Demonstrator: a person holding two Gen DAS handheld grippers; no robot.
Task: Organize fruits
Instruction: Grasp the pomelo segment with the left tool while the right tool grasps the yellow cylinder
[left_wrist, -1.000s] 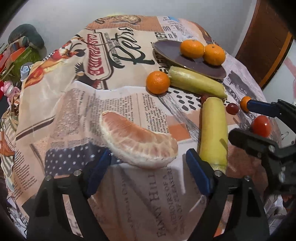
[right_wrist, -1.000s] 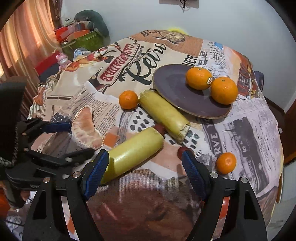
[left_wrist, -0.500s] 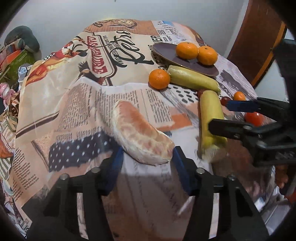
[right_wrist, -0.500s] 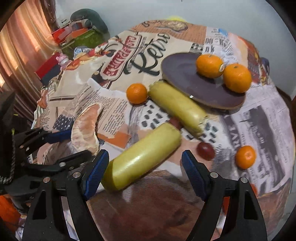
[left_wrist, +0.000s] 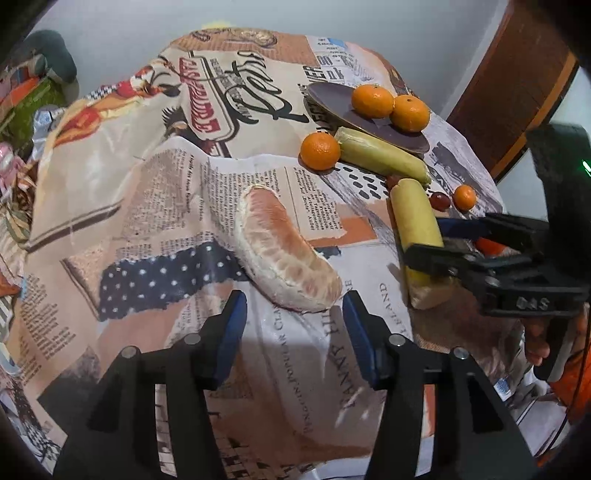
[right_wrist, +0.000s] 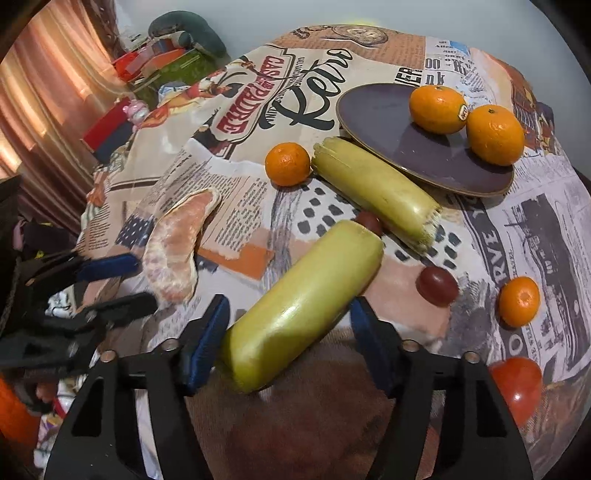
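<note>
1. Left claw (left_wrist: 291, 325): its jaws have narrowed from a wide spread a second ago to a close straddle of the near end of the peeled citrus segment (left_wrist: 284, 254). Both blue pads sit just beside the segment; firm contact cannot be confirmed.
2. Right claw (right_wrist: 288, 332): its jaws are closing at this moment around the near yellow-green fruit (right_wrist: 306, 302). The right pad appears to touch the fruit's flank; the left pad shows a thin gap.
3. Both fruits rest on the tabletop (right_wrist: 535, 229), where they lay a second ago, well short of the purple plate (right_wrist: 373, 107).
4. The plate holds two oranges (right_wrist: 437, 109). A second yellow-green fruit (right_wrist: 373, 188) touches its rim.
5. Judgement: both approaches are complete, and the step in hand is securing the grasps. Neither fruit is lifted yet.
</note>
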